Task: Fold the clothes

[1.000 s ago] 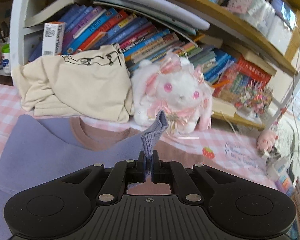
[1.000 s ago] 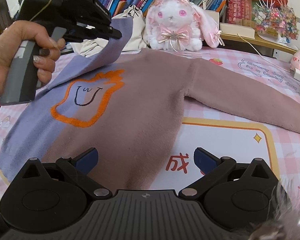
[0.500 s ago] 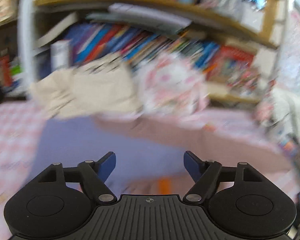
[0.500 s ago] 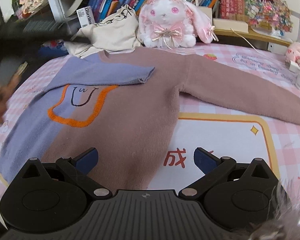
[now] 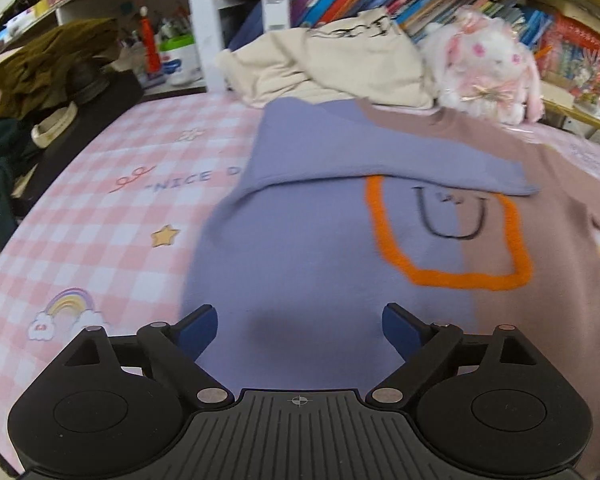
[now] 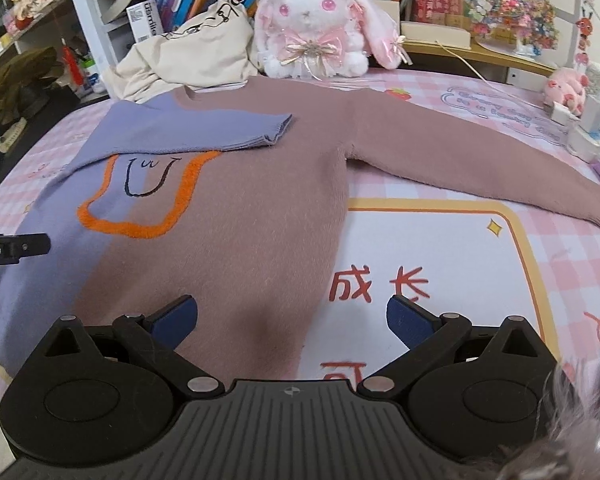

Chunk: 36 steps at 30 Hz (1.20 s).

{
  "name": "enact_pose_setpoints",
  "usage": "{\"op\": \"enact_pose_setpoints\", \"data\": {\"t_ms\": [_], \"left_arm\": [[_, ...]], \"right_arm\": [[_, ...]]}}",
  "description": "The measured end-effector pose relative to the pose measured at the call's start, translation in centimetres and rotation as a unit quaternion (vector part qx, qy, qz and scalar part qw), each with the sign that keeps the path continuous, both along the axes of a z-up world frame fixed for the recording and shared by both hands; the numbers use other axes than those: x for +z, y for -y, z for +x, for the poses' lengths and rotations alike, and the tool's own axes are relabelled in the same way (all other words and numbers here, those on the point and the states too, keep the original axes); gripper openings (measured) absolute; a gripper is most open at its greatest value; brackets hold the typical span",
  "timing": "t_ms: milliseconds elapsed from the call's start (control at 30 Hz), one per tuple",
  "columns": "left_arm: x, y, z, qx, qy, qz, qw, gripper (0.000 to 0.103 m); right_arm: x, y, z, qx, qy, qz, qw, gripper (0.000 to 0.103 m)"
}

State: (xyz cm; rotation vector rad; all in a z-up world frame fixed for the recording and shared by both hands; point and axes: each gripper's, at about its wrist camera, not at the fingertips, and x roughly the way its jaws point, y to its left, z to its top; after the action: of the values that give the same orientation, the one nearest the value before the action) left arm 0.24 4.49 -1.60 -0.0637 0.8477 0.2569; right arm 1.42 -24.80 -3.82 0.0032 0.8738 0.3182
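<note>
Lying flat on the checked worktop (image 6: pixel 440 92), the sweater (image 6: pixel 252 208) is showing its purple sleeve (image 6: pixel 196 132) folded across; left claw (image 5: pixel 300 330) and right claw (image 6: pixel 292 320) are hovering spread, empty.

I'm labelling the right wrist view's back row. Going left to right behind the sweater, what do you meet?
Cream garment → plush bunny → small pink pig toy.

A pink checked cloth covers the desk (image 6: pixel 572 264). On it, mid-frame, lies a soft purple-and-pink sweater (image 6: pixel 252 208); a fluffy white bunny toy (image 6: pixel 312 20) sits up top.
</note>
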Motion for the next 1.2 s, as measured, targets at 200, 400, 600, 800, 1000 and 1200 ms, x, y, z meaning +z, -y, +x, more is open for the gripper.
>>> {"op": "enact_pose_setpoints", "data": {"t_ms": [200, 400, 600, 800, 1000, 1200], "left_arm": [[-0.5, -3.1, -1.2, 0.007, -0.001, -0.013, 0.9999, 0.093], [-1.0, -5.4, -2.0, -0.008, -0.007, -0.035, 0.9993, 0.093], [-1.4, -7.4, -2.2, -0.041, -0.005, -0.103, 0.9939, 0.085], [-1.6, -8.9, -1.4, -0.029, -0.002, -0.114, 0.9930, 0.055], [-1.8, -10.2, -0.4, -0.009, 0.012, -0.128, 0.9916, 0.031], [-2.1, -12.0, -0.6, 0.021, 0.016, -0.169, 0.9853, 0.004]], "right_arm": [[0.4, -1.0, -1.8, -0.038, 0.010, -0.028, 0.999, 0.095], [0.4, -1.6, -3.4, -0.085, 0.003, -0.031, 0.996, 0.089], [0.0, -1.5, -4.3, -0.124, -0.023, -0.022, 0.992, 0.071], [-0.2, -1.1, -5.1, -0.147, -0.040, -0.005, 0.988, 0.048], [-0.2, -1.4, -5.1, -0.138, -0.047, 0.005, 0.989, 0.023], [-0.1, -2.1, -4.7, -0.125, -0.047, 0.002, 0.991, 0.016]]}}
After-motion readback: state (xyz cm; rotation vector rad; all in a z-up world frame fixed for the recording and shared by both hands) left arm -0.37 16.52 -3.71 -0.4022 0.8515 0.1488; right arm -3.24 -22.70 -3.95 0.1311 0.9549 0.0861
